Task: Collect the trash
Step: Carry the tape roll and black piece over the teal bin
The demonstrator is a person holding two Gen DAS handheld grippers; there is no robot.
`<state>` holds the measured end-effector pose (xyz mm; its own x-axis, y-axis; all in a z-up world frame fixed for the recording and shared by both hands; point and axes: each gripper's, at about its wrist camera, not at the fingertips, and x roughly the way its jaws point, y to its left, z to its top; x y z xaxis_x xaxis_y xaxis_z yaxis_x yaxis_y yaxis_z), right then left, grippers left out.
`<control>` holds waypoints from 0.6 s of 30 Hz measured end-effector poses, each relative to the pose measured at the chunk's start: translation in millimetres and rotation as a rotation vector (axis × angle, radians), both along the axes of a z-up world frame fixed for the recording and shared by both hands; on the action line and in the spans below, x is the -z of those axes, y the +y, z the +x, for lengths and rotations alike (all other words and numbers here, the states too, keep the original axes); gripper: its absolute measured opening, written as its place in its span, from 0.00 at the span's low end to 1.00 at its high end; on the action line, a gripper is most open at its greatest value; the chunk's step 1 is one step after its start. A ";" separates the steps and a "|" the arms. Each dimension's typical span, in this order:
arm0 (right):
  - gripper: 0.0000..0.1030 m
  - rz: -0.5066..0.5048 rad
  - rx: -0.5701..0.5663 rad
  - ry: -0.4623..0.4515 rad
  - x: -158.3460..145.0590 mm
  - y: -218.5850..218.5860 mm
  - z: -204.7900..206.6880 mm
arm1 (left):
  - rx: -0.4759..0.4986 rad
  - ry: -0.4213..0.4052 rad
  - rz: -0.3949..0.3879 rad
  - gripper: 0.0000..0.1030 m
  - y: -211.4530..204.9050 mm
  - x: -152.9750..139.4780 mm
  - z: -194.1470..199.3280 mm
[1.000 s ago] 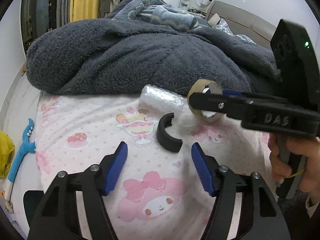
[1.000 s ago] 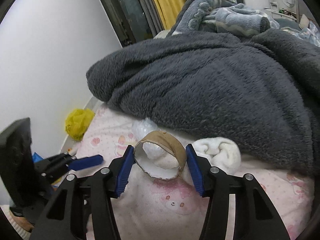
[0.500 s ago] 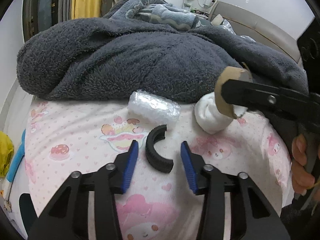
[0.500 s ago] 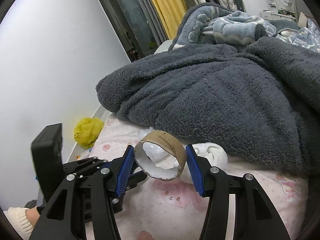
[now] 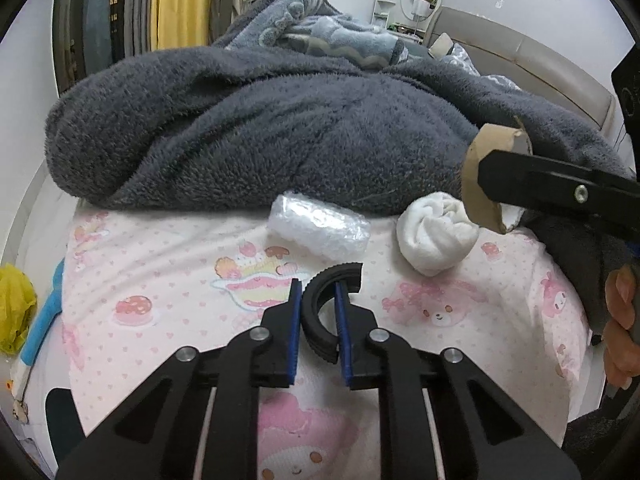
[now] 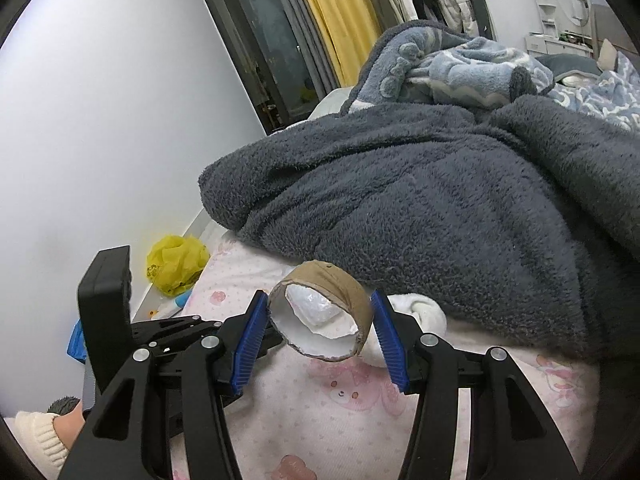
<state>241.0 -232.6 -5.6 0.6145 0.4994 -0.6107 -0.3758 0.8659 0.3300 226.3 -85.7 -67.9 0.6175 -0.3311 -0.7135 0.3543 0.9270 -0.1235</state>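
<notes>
My left gripper (image 5: 318, 292) is shut on a black C-shaped plastic ring (image 5: 313, 320), its blue pads pinching the ring's left wall on the pink printed sheet (image 5: 160, 280). My right gripper (image 6: 318, 300) is shut on a brown cardboard tape core (image 6: 332, 282) and holds it off the bed. In the left wrist view that core (image 5: 480, 184) hangs at the right, above a rolled white sock (image 5: 436, 236). A roll of bubble wrap (image 5: 318, 230) lies just beyond the black ring, against the blanket.
A thick dark grey blanket (image 5: 260, 136) is piled across the bed behind the items. A crumpled yellow bag (image 6: 174, 264) and a blue toy (image 5: 44, 320) lie at the bed's left edge by the wall. A person's hand (image 5: 620, 320) grips the right handle.
The left jaws have closed from wide apart onto the black ring. The right gripper with the cardboard core has risen and drawn off to the right in the left wrist view.
</notes>
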 end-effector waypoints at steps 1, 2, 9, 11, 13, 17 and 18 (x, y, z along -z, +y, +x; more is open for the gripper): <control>0.52 -0.001 0.002 -0.001 -0.8 0.2 -0.1 | -0.001 -0.004 -0.002 0.17 1.3 -1.3 -1.6; 0.52 0.000 0.004 0.000 -1.6 0.3 -0.7 | -0.001 -0.008 -0.004 0.17 2.8 -3.1 -2.3; 0.52 -0.006 0.004 -0.014 -9.0 12.5 0.1 | -0.017 0.004 -0.009 0.17 21.5 -7.0 -7.7; 0.52 -0.012 0.001 -0.021 -11.4 19.8 0.9 | -0.025 0.007 -0.008 0.17 27.8 -8.4 -9.8; 0.52 -0.018 -0.005 -0.029 -14.0 27.0 1.0 | -0.034 0.008 -0.015 0.17 35.2 -9.3 -12.0; 0.52 -0.027 -0.027 -0.040 -18.7 46.8 2.5 | -0.059 0.004 -0.020 0.17 55.7 -11.7 -17.9; 0.52 -0.027 -0.034 -0.043 -19.8 53.4 2.9 | -0.065 0.002 -0.020 0.17 60.8 -12.0 -19.6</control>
<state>243.9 -179.2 14.1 0.6237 0.5038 -0.5976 -0.4185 0.8610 0.2891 206.7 -24.9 -55.8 0.6370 -0.3043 -0.7083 0.2931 0.9454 -0.1425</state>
